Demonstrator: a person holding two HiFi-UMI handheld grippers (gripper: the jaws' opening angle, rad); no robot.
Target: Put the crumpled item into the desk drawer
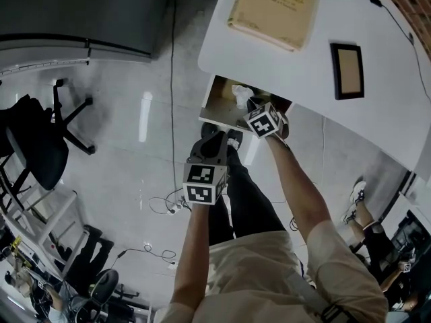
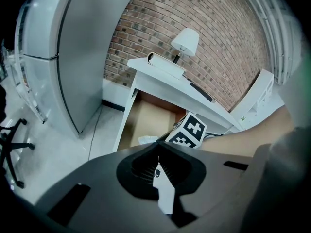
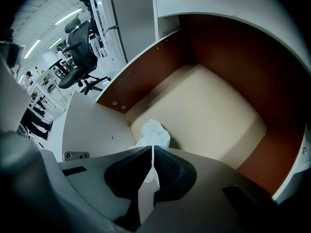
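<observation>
Under the white table's (image 1: 303,73) edge, over the open drawer (image 3: 209,110), my right claw (image 3: 153,152) is pinched together on an edge of the crumpled white item (image 3: 154,131). The item sits at the drawer's front corner, above its pale bottom. My left claw (image 2: 158,152) is closed on nothing, held back over the grey floor (image 1: 135,153), apart from the drawer.

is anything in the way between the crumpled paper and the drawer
Nothing visible. The right gripper has its jaws shut on the crumpled paper, right over the open drawer. The drawer's floor is bare.
</observation>
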